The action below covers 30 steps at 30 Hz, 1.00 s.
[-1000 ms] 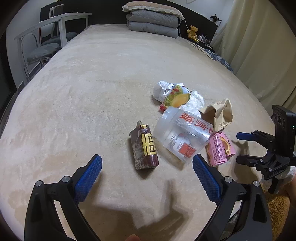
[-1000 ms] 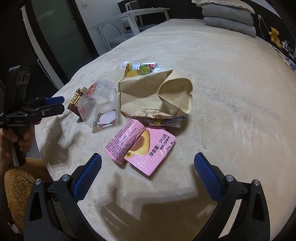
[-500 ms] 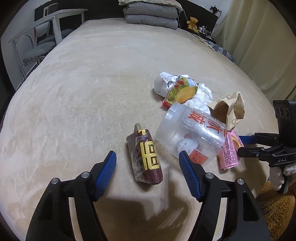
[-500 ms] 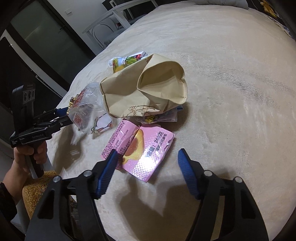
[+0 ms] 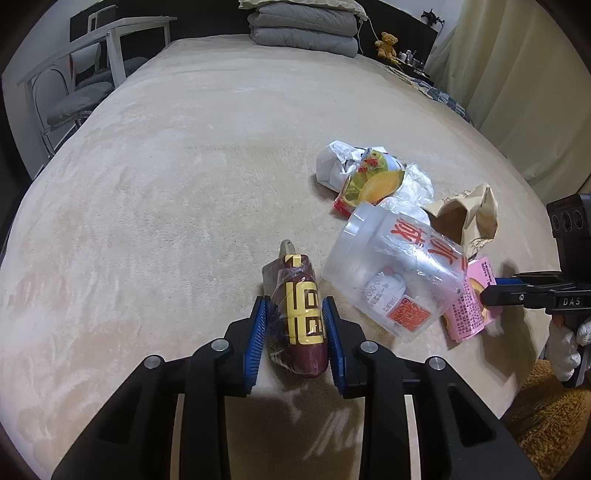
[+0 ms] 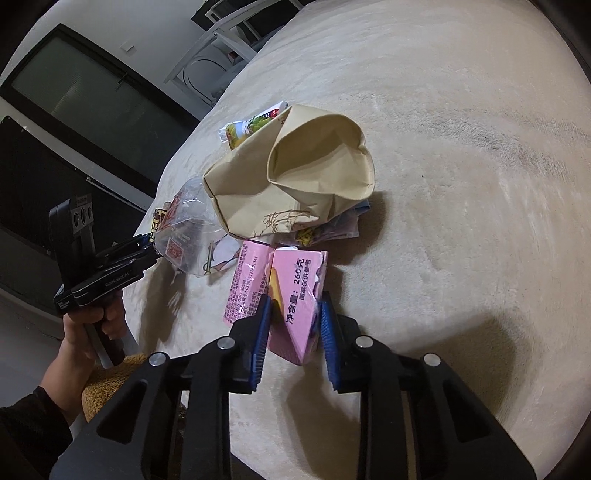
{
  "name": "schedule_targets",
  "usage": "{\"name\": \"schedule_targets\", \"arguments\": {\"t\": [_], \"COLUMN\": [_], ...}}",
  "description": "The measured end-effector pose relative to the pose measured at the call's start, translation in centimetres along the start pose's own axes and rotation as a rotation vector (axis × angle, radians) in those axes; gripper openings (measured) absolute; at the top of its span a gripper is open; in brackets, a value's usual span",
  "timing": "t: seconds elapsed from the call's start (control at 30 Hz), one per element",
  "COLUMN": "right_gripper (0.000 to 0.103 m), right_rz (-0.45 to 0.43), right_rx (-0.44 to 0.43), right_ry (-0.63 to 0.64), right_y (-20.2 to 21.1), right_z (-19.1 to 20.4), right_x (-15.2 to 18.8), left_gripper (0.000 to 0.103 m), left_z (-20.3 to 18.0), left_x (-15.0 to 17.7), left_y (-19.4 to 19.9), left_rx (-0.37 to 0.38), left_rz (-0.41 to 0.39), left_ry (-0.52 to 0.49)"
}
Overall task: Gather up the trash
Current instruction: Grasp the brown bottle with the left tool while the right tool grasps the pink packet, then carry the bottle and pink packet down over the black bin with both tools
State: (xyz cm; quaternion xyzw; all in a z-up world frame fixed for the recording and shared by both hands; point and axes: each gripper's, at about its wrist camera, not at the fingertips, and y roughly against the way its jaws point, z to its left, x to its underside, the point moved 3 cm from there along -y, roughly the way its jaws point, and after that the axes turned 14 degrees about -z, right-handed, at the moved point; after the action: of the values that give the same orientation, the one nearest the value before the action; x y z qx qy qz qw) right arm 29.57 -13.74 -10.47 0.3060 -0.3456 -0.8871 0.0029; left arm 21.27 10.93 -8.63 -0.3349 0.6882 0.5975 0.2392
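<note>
Beige bed, left claw clamping maroon wrapper, right claw pink packet

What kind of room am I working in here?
Most likely a bedroom: the trash lies on a wide beige bed, with folded gray bedding stacked at its head, a teddy bear beside that, and curtains along one side.
</note>
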Motion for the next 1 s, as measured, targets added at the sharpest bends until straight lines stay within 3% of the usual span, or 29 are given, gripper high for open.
{"name": "schedule_targets", "arguments": {"t": [0.3,0.6,1.0], "right_gripper": [0.022,0.022,0.022], "right_rz": [-0.038,-0.13,-0.241], "right_rx": [0.016,0.007,0.005], "right_ry": [-0.03,-0.043,-0.044], "right_y": [1.6,4.9,8.8], "right_z": [0.1,1.4,2.9], "right_x": [0.3,1.0,3.8], "left_gripper": [0.028,0.028,0.028], "left_z": [-0.7,-2.6,-6.0], "left_x": [0.2,0.8,4.0], "left_y": [2.8,6.8,11.9], "left_rx": [0.022,0.052,0.087], "left_rz": [-0.043,-0.122,-0.235], "left_ry": [0.025,0.034,0.027]}}
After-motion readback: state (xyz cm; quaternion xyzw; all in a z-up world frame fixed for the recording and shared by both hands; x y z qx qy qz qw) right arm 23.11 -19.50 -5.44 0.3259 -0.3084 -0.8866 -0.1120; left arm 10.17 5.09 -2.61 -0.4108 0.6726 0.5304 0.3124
